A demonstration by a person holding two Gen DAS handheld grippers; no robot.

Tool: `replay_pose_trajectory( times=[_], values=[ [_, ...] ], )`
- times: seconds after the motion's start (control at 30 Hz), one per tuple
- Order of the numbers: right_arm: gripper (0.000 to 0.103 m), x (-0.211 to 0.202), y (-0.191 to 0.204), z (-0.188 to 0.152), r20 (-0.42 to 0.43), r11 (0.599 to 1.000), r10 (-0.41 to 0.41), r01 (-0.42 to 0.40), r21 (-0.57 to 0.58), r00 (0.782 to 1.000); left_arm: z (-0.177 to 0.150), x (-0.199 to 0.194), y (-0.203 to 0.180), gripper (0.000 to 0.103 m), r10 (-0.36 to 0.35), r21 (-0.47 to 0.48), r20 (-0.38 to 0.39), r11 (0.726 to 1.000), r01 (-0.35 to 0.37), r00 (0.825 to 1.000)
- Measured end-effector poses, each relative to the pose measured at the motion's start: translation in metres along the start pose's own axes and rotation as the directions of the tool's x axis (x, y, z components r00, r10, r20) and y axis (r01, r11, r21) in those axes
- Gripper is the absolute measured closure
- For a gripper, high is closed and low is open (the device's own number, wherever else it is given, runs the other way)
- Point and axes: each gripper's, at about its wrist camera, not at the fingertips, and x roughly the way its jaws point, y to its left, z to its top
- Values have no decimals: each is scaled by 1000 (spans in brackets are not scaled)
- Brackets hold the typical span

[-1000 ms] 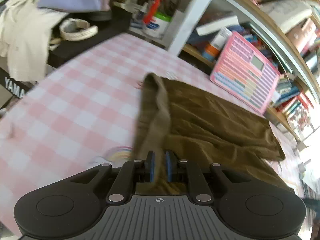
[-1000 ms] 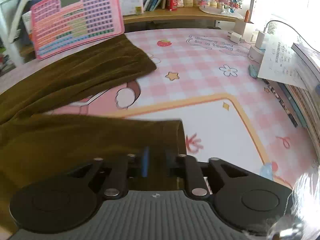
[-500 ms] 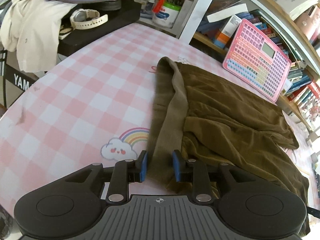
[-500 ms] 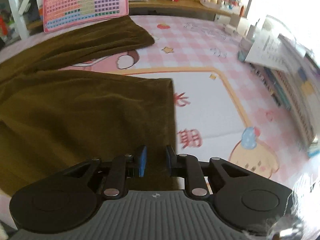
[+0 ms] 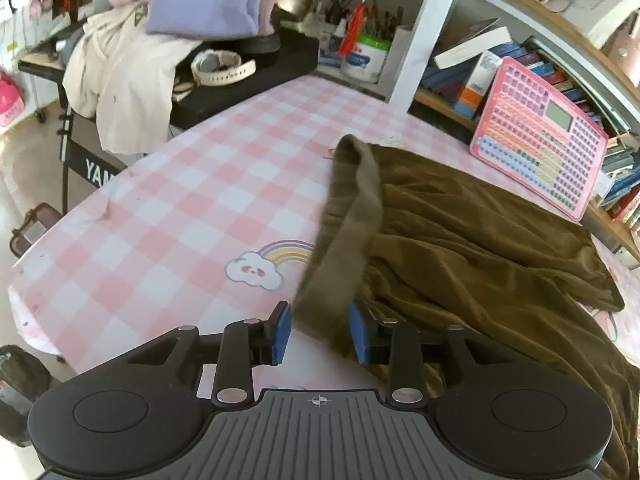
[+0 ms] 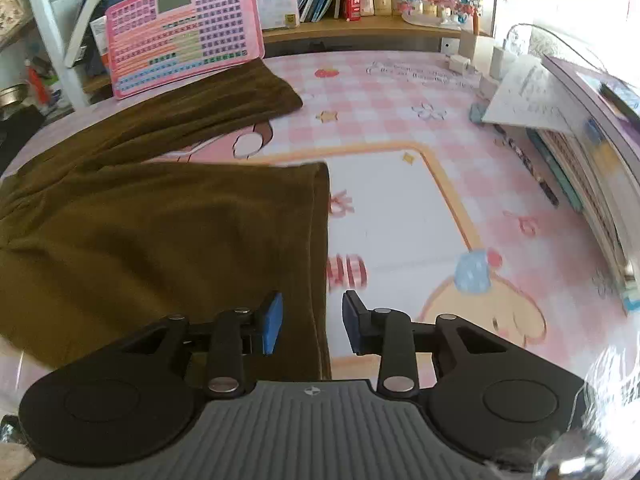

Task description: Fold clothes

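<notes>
While the table (image 5: 168, 208), under its pink checked cartoon mat, carries the brown trousers (image 6: 152, 240) spread across it, the fold looks only partly made: in the right wrist view both legs lie apart, one running toward the pink keypad board (image 6: 184, 28), the nearer one flat with its hem at the right tongs (image 6: 312, 324). In the left wrist view the waistband (image 5: 352, 232) lies bunched and twisted, so bringing the legs together and folding lengthwise seem left. Both the left tongs (image 5: 320, 332) and the right stand wide, cloth between the pads but unpinched. White letters "YA" show on a black stand (image 5: 92, 168); the book spines' print is too small to read.
</notes>
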Motion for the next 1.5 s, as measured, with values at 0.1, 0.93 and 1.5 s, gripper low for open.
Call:
replay_pose_trajectory(
  times=[0.1,0.93,1.5],
  values=[
    [67,-14,-5,-15,2,999,34,-34,0,999,-12,-12,-18,64,-13,26,4,1000,13,1000],
    [36,-43,15,-56,-20,997,67,-67,-27,998,-77,-65,-106,24,-129,297,-47,945,137,991],
    [13,-46,88,-59,-16,997,-68,69,44,998,-55,-39,-83,20,-213,398,-159,880,260,964]
  ],
)
